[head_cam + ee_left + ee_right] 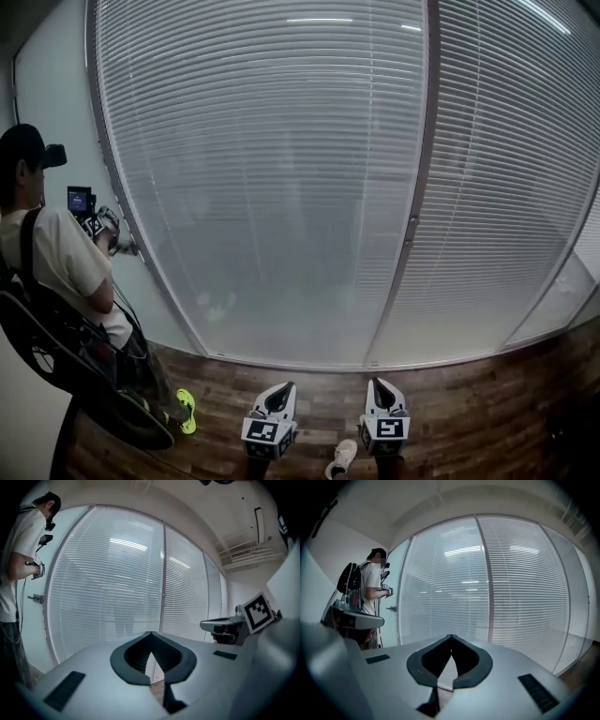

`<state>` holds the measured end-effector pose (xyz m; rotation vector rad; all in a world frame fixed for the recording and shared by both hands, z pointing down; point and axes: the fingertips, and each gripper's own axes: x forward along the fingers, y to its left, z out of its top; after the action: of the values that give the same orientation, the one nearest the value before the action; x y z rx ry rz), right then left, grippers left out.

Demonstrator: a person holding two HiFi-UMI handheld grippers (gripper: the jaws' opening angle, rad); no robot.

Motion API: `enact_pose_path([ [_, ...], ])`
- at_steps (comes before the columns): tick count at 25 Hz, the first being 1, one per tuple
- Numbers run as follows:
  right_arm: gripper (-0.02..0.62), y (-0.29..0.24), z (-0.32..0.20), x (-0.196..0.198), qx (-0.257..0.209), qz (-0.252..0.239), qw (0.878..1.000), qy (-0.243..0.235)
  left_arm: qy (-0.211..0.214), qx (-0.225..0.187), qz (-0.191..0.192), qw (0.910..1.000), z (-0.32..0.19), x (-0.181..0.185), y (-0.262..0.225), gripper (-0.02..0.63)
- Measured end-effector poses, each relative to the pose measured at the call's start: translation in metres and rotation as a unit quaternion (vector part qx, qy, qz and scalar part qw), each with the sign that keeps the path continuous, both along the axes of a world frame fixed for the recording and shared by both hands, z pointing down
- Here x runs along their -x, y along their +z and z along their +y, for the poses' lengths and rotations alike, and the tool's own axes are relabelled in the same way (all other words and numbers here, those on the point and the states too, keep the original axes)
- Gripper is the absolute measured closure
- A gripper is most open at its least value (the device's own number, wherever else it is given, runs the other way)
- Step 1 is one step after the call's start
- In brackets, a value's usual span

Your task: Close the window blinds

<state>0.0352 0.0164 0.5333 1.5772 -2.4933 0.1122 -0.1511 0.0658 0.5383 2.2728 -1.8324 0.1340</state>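
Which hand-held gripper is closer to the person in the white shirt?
Left. The person stands far left in the head view; the left hand-held gripper is next over, and the right hand-held gripper lies beyond it.

A person point(56, 262) in a white shirt stands at left on the wooden floor point(469, 422).

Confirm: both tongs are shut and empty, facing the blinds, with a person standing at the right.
No: the person stands left of the blinds, as the head view shows. The left tongs and right tongs are shut and empty.
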Motion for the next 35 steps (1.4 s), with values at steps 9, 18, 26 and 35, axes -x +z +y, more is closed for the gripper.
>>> enact_pose_path([
  [9, 0.592, -0.016, 0.044, -0.009, -0.018, 0.033, 0.999, 0.014, 0.023, -0.033, 0.008, 0.9991, 0.027, -0.020, -0.020, 0.605],
  [18, 0.592, -0.025, 0.064, -0.029, -0.020, 0.025, 0.999, -0.014, 0.013, -0.048, 0.009, 0.9987, 0.044, -0.057, -0.040, 0.606],
  [26, 0.592, -0.019, 0.065, -0.046, -0.025, 0.008, 0.999, -0.028, 0.005, -0.042, 0.003, 0.9991, 0.046, -0.074, -0.039, 0.606],
  [35, 0.592, -0.032, 0.054, -0.039, -0.028, 0.003, 0.998, -0.048, -0.005, -0.038, 0.004, 0.9993, 0.037, -0.075, -0.040, 0.606],
])
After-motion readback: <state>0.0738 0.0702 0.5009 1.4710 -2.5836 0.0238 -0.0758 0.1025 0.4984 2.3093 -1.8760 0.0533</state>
